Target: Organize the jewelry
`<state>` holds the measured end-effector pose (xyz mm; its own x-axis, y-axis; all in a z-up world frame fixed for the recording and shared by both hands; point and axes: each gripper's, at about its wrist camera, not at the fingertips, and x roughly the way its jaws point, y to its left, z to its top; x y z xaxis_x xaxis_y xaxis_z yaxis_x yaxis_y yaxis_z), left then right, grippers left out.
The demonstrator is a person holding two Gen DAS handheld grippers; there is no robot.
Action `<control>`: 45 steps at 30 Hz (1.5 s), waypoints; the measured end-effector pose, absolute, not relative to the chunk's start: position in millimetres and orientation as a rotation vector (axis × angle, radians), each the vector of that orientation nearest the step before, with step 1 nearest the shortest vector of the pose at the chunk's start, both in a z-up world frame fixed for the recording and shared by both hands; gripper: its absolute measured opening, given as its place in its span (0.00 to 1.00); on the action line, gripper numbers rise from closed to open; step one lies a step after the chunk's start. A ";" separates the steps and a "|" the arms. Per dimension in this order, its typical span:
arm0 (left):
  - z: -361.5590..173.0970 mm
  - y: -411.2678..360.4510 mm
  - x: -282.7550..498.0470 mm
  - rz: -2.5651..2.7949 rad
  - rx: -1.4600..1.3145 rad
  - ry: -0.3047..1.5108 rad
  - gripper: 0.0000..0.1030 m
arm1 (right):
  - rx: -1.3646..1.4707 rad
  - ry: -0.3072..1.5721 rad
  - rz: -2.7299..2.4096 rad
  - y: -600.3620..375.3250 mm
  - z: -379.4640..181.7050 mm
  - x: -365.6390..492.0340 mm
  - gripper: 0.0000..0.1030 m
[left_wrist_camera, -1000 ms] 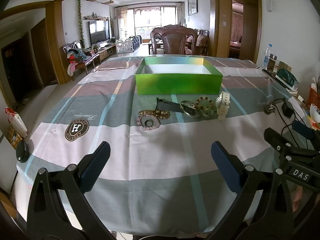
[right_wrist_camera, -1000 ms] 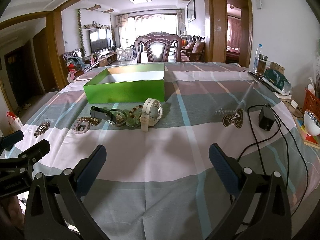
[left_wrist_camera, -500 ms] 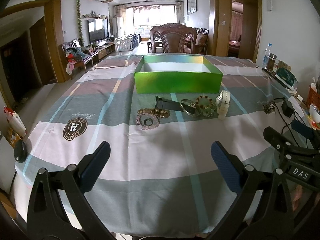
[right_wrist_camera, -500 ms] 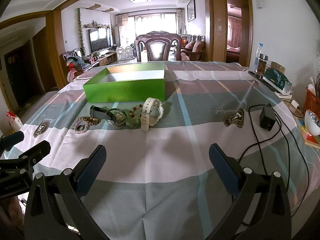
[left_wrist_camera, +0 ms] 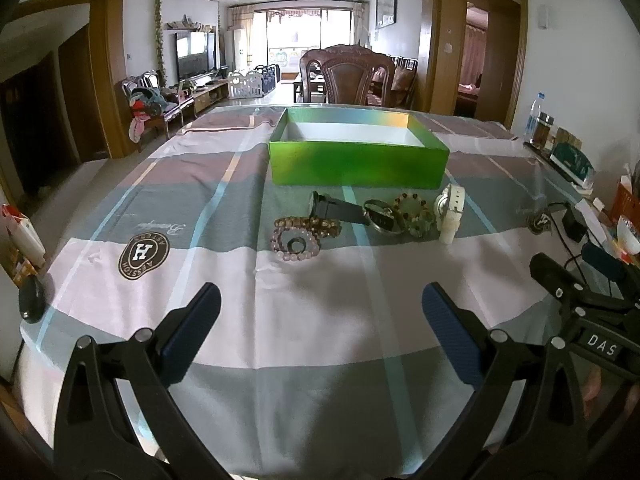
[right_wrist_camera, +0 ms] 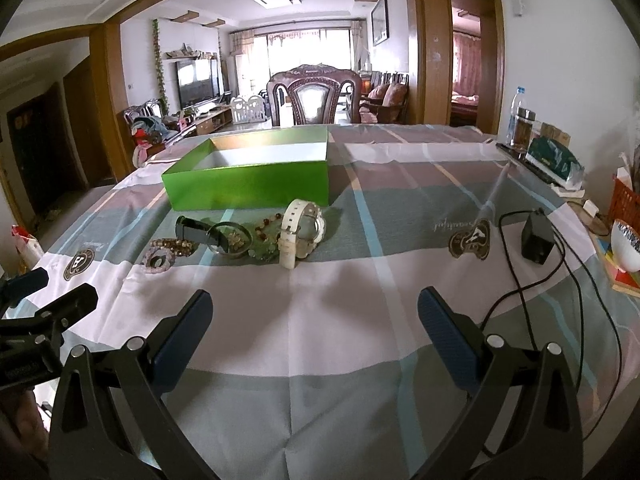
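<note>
An open green box point(left_wrist_camera: 358, 160) point(right_wrist_camera: 248, 182) stands mid-table. In front of it lies a row of jewelry: a pink bead bracelet point(left_wrist_camera: 295, 242) point(right_wrist_camera: 158, 259), a brown bead bracelet point(left_wrist_camera: 320, 225), a black watch point(left_wrist_camera: 334, 209) point(right_wrist_camera: 194, 229), a metal bangle point(left_wrist_camera: 382, 218) point(right_wrist_camera: 231, 238), a green and brown bead bracelet point(left_wrist_camera: 414, 216), and a white watch point(left_wrist_camera: 451, 212) point(right_wrist_camera: 299, 232). My left gripper point(left_wrist_camera: 320, 312) is open and empty, short of the row. My right gripper point(right_wrist_camera: 314, 316) is open and empty, in front of the white watch.
A checked cloth point(left_wrist_camera: 320, 320) covers the table. A black adapter with cable point(right_wrist_camera: 536, 236) lies on the right. A bottle, jar and green tissue pack point(right_wrist_camera: 554, 158) stand at the far right edge, with a bowl point(right_wrist_camera: 624, 244) nearer. A wooden chair point(left_wrist_camera: 347, 80) stands behind the table.
Both grippers have moved slightly forward toward the jewelry row. Both stay open. Nothing on the table has moved.
</note>
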<state>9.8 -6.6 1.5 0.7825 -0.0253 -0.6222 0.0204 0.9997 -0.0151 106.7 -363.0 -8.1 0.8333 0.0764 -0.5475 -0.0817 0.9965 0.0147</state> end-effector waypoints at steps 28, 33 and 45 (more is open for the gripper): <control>-16.1 0.6 108.9 -0.109 0.025 0.719 0.97 | -0.035 0.723 0.087 -335.9 -44.3 238.0 0.86; -25.5 -9.9 131.5 -0.143 0.005 0.767 0.93 | -0.020 0.797 0.114 -342.0 -60.7 260.2 0.41; -57.5 -37.9 173.6 -0.254 -0.089 0.892 0.47 | 0.039 0.735 0.218 -364.3 -43.6 248.7 0.21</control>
<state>173.6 -37.9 -57.5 0.6003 -0.2556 -0.7578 0.1819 0.9663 -0.1819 248.7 -364.3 -43.6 0.7204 0.2107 -0.6608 -0.1836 0.9767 0.1114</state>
